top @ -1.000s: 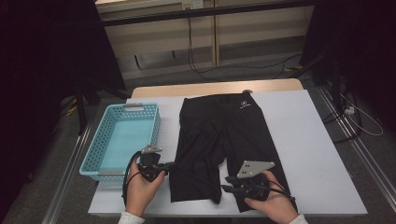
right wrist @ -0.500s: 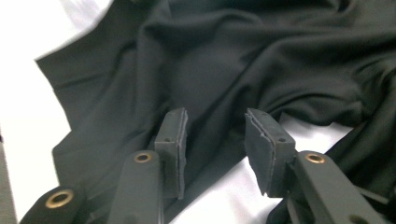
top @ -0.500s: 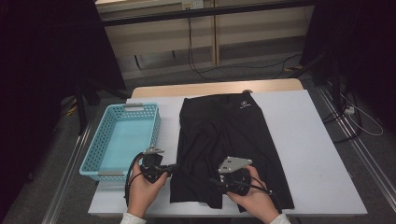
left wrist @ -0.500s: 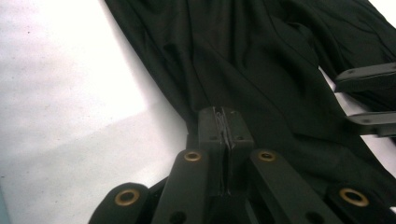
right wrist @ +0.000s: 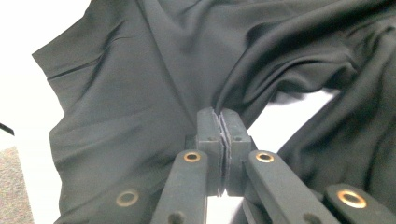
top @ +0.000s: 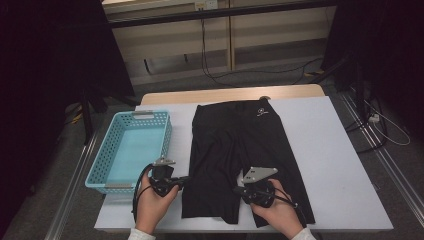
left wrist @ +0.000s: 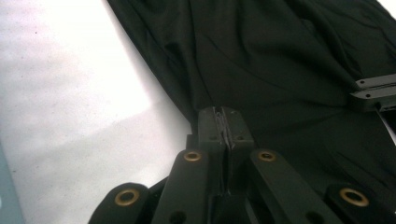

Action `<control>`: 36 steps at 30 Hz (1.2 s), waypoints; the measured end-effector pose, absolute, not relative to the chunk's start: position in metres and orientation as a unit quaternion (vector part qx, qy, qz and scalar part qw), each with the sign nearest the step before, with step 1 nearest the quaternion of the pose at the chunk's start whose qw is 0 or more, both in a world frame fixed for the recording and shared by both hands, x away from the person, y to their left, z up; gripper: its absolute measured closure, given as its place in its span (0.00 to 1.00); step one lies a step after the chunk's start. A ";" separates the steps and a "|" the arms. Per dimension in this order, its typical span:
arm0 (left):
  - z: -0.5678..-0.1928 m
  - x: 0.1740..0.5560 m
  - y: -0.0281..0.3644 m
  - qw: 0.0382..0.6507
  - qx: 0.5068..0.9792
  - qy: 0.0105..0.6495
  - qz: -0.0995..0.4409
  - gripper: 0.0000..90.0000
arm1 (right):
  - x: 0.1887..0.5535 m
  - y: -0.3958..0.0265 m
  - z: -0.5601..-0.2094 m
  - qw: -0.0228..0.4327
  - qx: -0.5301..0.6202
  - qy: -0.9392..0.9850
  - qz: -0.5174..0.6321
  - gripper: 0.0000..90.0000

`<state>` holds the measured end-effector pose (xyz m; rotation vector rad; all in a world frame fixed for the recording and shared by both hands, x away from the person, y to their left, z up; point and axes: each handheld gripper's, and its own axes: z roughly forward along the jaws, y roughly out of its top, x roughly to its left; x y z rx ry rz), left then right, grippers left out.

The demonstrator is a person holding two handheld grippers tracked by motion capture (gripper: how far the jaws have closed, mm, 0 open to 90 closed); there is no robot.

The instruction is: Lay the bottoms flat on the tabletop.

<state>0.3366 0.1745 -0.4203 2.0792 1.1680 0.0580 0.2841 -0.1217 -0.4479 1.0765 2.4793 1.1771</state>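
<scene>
Since the earlier frame my right gripper has slid left onto the black shorts, and its fingers have just been closing; they now pinch a fold of fabric near the inner leg. Left gripper: fingers clamped on the shorts' left edge, unmoved. Shorts: flat on the white worktop, waistband at the far side, hems near the front edge. Blue basket: just left of the shorts, apart from them. Open worktop: broad strip right of the shorts, narrow strip between shorts and basket.
</scene>
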 end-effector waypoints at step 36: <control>-0.423 0.333 0.167 0.350 0.826 0.442 0.012 0.96 | 0.277 -0.132 -0.447 0.100 0.358 0.842 0.391 1.00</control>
